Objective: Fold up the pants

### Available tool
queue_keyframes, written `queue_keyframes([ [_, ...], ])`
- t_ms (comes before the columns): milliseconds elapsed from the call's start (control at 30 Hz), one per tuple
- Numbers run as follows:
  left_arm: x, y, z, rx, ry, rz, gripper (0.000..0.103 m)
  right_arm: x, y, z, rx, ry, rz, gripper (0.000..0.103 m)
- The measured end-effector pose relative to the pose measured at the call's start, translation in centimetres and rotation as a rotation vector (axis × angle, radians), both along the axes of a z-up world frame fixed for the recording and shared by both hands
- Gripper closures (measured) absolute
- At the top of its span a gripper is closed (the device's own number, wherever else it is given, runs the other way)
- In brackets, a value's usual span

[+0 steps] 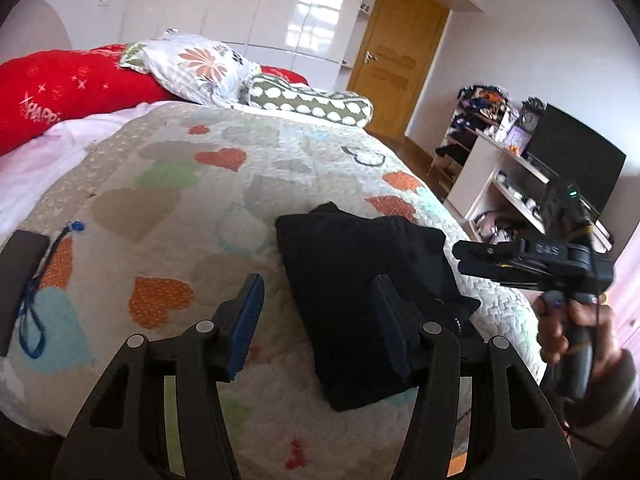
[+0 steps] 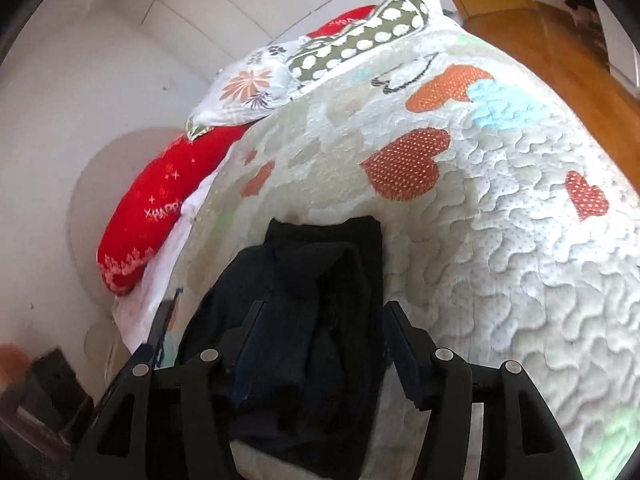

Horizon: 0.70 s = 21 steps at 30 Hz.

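The black pants [image 1: 352, 292] lie folded in a compact bundle on the heart-patterned quilt [image 1: 168, 208], near the bed's right edge. My left gripper [image 1: 318, 312] is open and empty above the quilt, its right finger over the bundle's near side. In the left wrist view the right gripper [image 1: 464, 254] hovers just right of the pants, held by a hand [image 1: 576, 332]. In the right wrist view the pants [image 2: 320, 280] lie ahead between the fingers of my open right gripper [image 2: 322, 344], which holds nothing.
Pillows [image 1: 192, 68] and a red cushion [image 1: 52, 92] lie at the head of the bed. A dark phone with a blue cord [image 1: 20, 276] lies on the quilt at the left. Shelves and a TV [image 1: 572, 160] stand right of the bed, a wooden door [image 1: 396, 64] behind.
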<state>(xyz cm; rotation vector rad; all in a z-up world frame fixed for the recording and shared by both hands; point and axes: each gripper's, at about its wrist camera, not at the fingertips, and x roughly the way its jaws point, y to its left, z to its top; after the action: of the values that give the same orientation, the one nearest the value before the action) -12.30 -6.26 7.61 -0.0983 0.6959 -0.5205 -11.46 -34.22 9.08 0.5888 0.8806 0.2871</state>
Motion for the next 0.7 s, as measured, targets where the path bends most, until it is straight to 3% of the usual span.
queue_keyframes([
  [67,0.0,-1.1,-0.3,0.028,0.004,-0.009,0.047,-1.6,0.6,0.9,-0.075,-0.033,-0.007,0.046],
  [200,0.6,-2.6,-1.9,0.089,0.045,-0.013,0.047,-3.0,3.4,1.8,-0.111,-0.093,0.078,0.048],
  [300,0.9,-3.3,-3.0,0.104,0.083,-0.014,0.047,-2.3,4.8,1.0,-0.168,-0.053,0.123,0.055],
  [533,1.1,-2.9,-3.6,0.084,0.108,-0.012,0.046,0.0,5.4,-1.7,-0.131,-0.024,0.118,0.058],
  [567,1.2,-2.8,-3.6,0.085,0.109,-0.011,0.046,0.3,5.5,-1.8,-0.124,-0.045,0.121,0.073],
  [600,1.2,-2.9,-3.5,0.092,0.108,-0.012,0.046,0.5,5.8,-1.9,-0.122,-0.052,0.133,0.096],
  [700,0.8,-3.1,-2.3,0.126,0.07,-0.009,0.047,0.3,6.4,-1.0,-0.162,-0.076,0.159,0.1],
])
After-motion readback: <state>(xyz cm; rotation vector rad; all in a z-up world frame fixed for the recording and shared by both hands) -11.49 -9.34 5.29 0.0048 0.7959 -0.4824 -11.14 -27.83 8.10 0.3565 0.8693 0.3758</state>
